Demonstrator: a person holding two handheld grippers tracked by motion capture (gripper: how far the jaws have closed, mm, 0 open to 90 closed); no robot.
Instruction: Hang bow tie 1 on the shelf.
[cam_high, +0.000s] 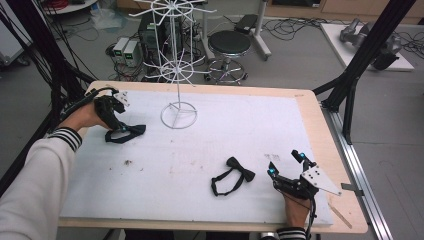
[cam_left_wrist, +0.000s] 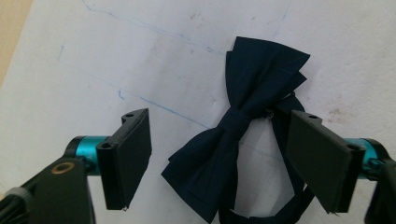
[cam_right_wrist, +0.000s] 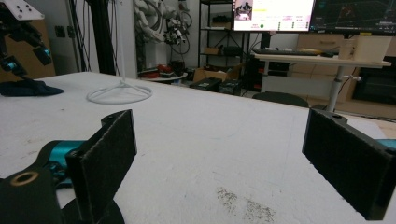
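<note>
Black-jawed left gripper (cam_high: 116, 131), far left: jaws spread around a dark navy bow tie (cam_left_wrist: 243, 135), pads clear of it. Right gripper (cam_high: 286, 165), near right: jaws spread, nothing between. Second bow tie (cam_high: 234, 178) just left of it. White mat (cam_high: 210, 150) on wooden table (cam_high: 320, 130); white wire rack (cam_high: 176, 75) at far centre; stool (cam_high: 229, 47) on grey floor.

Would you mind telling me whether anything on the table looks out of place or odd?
Nothing is damaged or spilled. Both bow ties lie on the white mat rather than on the white wire rack: one between the left gripper's open jaws, one near the right gripper. The mat shows dirt specks.
</note>
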